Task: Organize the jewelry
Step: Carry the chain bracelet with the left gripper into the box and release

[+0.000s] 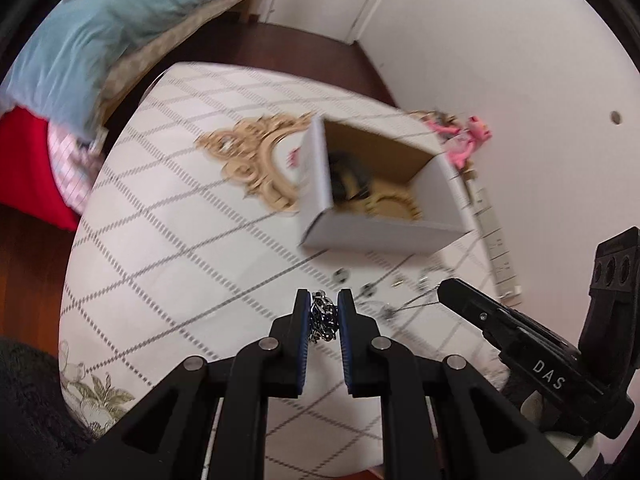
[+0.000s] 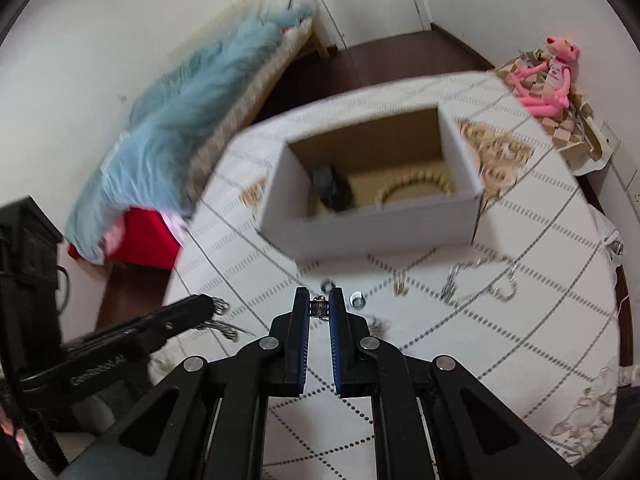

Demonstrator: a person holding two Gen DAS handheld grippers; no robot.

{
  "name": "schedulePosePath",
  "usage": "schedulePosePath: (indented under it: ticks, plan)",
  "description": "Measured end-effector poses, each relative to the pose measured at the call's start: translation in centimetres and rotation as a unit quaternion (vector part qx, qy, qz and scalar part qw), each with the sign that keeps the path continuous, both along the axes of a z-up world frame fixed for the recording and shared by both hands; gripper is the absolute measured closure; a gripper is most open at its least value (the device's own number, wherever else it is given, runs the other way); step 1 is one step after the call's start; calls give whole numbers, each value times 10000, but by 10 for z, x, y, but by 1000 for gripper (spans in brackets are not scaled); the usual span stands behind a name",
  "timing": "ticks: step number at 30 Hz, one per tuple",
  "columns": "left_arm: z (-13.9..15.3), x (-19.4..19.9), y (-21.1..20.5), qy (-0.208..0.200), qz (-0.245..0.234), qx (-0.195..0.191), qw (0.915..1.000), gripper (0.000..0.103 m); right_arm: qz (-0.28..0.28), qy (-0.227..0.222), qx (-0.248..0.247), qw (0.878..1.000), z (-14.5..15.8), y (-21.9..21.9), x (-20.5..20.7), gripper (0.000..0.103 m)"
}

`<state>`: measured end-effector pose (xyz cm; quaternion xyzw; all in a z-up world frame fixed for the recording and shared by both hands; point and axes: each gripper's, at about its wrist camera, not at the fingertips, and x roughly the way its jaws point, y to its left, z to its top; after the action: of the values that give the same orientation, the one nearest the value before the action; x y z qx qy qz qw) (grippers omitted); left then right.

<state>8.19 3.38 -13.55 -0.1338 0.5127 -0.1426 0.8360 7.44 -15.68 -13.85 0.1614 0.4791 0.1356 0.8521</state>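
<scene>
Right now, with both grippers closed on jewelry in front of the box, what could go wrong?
1. The left gripper pinches a bunched silver chain; a loose loop could slip out on the way to the white box.
2. The right gripper holds only a small charm on a thin chain that trails off it and might snag.
3. Loose rings and chains lie on the tablecloth nearby and could get dragged.

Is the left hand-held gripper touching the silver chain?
Touching. The left wrist view shows the left hand-held gripper shut on the bunched silver chain, both pads pressed against it.
</scene>
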Motion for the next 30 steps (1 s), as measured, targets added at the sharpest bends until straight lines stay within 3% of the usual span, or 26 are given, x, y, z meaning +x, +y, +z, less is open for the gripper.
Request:
schedulePosePath:
  ticks: [8,12,16,24,30]
  plan:
    - [66,28,-24,-502,-346,-484,9970,92,-168,-463,517,9974,74,-29,21,94]
    - [87,54,-36,-665,-522,-561,9948,92,-131,-642,410,9970,99,-38,48,94]
    - [77,86,-46,-430,-682,-594,9950,92,-62,-498,279,9984,97,-44,79,94]
    - [26,119,-50,276,-741,-442,9959,92,145,199,130,9996,51,-43,138,94]
    - [8,130,-50,714,-497,-46,9962,91,353,458,-42,9983,33,-35,162,94]
